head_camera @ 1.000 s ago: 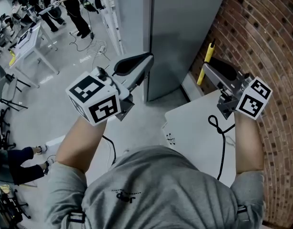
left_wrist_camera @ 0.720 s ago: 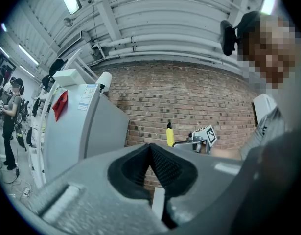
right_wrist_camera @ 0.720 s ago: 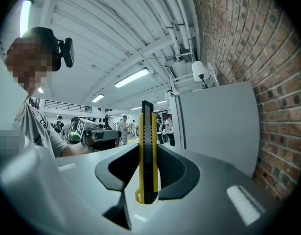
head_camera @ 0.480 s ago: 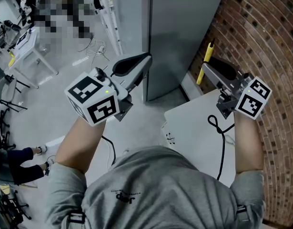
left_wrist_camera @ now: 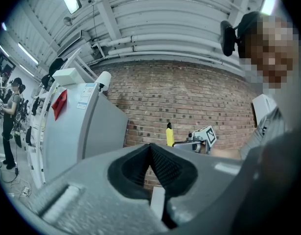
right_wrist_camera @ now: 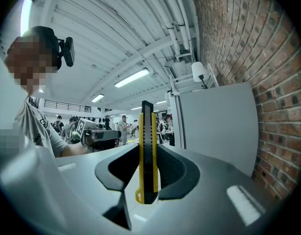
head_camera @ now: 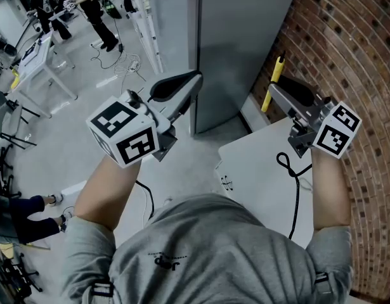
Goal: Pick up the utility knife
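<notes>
Utility knife (head_camera: pixel 278 75), head view: yellow body poking up past the tips of right gripper (head_camera: pixel 275 95), pinched there, well clear of white table (head_camera: pixel 258 163) and black cable (head_camera: pixel 288 170) below. Nothing at the tips of left gripper (head_camera: pixel 182 84), held level off the table edge.

Left gripper view: pads (left_wrist_camera: pixel 167 168) pressed together, nothing between. Knife seen far beyond the tips, upright in the other gripper, brick wall (left_wrist_camera: pixel 199 97) behind.

Right gripper view: jaws part-closed, pads (right_wrist_camera: pixel 172 168) clamped on both flat sides of the knife. Standing upright between them, black tip up, looped butt end just below the pads. Centred, no visible tilt.

Reads as pick-up done, hold phase. Next: keep squeeze steady and gripper level; no regrip needed by the look of it. Risk of slim body sliding down through the pads if squeeze eased.
</notes>
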{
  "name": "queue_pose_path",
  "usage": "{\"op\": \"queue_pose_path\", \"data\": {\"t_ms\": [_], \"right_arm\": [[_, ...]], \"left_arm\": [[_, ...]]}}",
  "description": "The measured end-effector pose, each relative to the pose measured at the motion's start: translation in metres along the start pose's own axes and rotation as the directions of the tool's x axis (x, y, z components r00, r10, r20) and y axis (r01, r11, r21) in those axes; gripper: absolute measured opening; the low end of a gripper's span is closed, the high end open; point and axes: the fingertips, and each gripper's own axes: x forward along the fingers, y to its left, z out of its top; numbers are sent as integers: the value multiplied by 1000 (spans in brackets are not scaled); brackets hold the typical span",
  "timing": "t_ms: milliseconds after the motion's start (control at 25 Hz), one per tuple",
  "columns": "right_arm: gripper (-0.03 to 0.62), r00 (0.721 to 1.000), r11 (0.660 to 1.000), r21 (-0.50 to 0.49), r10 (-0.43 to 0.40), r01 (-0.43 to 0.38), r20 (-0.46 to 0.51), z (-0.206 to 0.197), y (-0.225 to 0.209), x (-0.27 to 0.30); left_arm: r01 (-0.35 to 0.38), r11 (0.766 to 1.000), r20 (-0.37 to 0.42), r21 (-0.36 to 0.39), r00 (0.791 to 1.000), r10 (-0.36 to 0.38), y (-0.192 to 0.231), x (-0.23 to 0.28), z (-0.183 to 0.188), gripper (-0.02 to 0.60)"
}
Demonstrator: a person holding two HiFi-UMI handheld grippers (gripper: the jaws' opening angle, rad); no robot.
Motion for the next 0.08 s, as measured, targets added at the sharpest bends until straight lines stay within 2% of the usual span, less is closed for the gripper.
{"op": "queue_pose_path", "data": {"t_ms": [80], "right_arm": [[126,1000,1000,1,1,-1,1,0,0,0]], "left_arm": [[0,1000,-1,0,1000,0,0,0,0,-2]]}}
